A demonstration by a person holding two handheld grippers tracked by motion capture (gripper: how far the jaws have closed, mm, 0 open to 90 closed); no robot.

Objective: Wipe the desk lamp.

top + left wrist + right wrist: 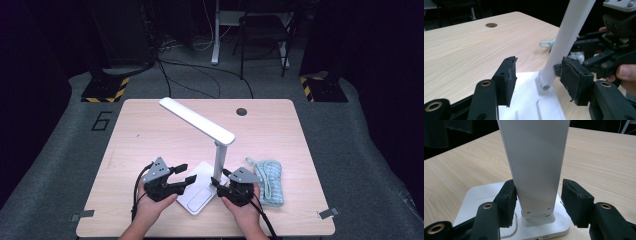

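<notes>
One white desk lamp [202, 145] stands near the front edge of a pale wooden desk [150, 125], with both hand-held grippers closing in on its lower part. Its flat square base [197, 197] lies between the two grippers, and its upright post [534, 165] rises from the base's far right corner to a long light bar angled up and away.

The right gripper [220, 181] has its jaws on either side of the post, just above the base. In the right gripper view the left pad sits against the post's edge while the right pad stands clear of it, so the jaws are partly open and not clamped.

The left gripper [184, 174] reaches over the base from the other side. Its jaws stand about half open, holding nothing; in the left gripper view the foot of the post shows between them, farther off.

A coiled pale blue-green cord [267, 180] lies on the desk just beyond the right gripper. A small round hole [241, 111] marks the desk's far edge.
</notes>
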